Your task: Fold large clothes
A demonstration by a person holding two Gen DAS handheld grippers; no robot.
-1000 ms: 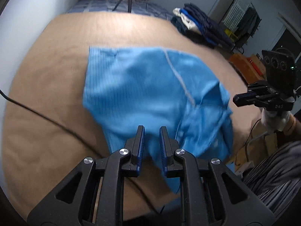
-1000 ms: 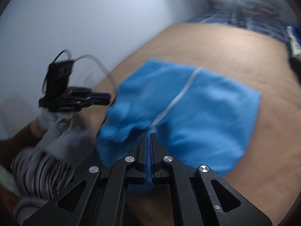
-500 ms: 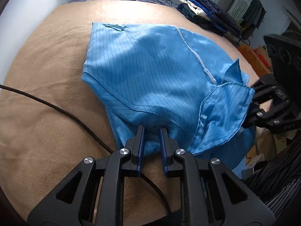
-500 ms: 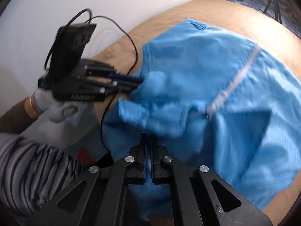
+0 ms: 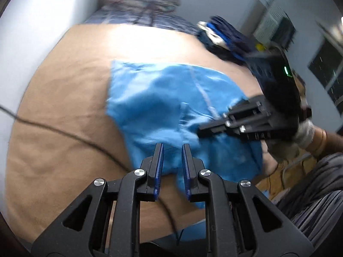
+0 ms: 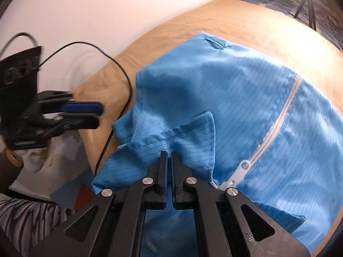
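Left wrist view: tan-covered bench [image 5: 64,128] filling most of frame, white wall to its left. Blue pin-striped garment [image 5: 160,107] lying spread on bench, centre to right, near hem reaching the bench's near edge; loosely flattened, rumpled along the near side. Heap of dark and blue clothes [image 5: 223,36] at far right corner, well apart from garment. Striped sleeve [image 5: 317,192] at lower right.

Left gripper [image 5: 172,147] above garment's near edge, fingers slightly spread, nothing between them. Confirmed in right wrist view: left gripper [image 6: 98,113] clear of the cloth, over the bench beside garment's left edge.

Right gripper [image 6: 168,156] with fingers pressed together, tips at a raised collar-like fold of garment; cloth pinched or not, cannot tell. Same gripper [image 5: 200,131] blurred in left wrist view, held by a gloved hand [image 5: 304,130].

Black cable [image 5: 64,132] trailing across bench left of garment. White zipper [image 6: 280,120] running diagonally down garment, pull [image 6: 242,167] at near end.
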